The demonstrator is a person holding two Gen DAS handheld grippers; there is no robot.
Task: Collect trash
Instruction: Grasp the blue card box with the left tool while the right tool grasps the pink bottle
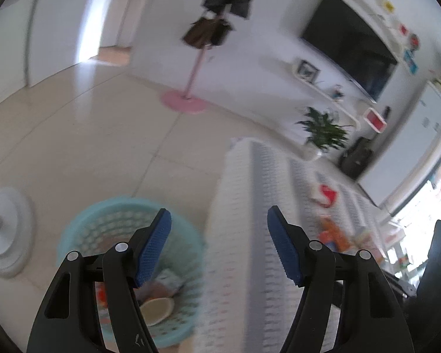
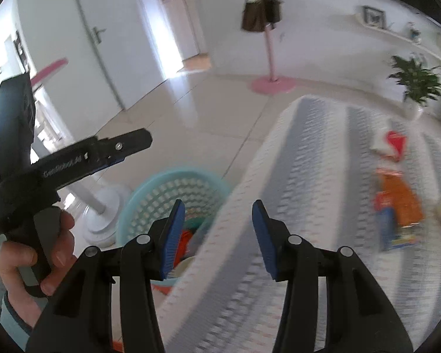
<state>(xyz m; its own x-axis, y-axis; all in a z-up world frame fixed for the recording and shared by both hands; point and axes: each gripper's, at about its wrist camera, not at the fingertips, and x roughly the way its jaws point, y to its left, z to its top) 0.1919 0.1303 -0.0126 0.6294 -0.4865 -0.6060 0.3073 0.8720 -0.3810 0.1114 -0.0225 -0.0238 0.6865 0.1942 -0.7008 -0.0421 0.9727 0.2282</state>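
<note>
On the pale tiled floor [image 1: 82,135] of a living room, a long surface under a grey-and-white patterned cloth [image 2: 308,206] takes up the right of both views, and a turquoise lattice basket [image 1: 82,229] stands against its near corner with a paper bowl [image 1: 157,309] and crumpled wrappers already inside. Still on the cloth, well apart from the basket, lie the remaining pieces: an orange-and-blue flat packet [image 2: 397,214] and, farther along, a red-and-white scrap [image 2: 394,144]; blur hides their finer detail. Both look like thin packaging, so they should be very light, limp and a little slippery, likely to slide on the cloth instead of lifting; a raised edge or a crumpled fold looks like the best place to pinch, rather than the flat face. The left gripper [image 1: 219,244] hangs over the basket and the cloth's edge with its jaws apart and nothing between them. The right gripper [image 2: 217,235] is likewise spread and empty, aimed at the same corner.
</note>
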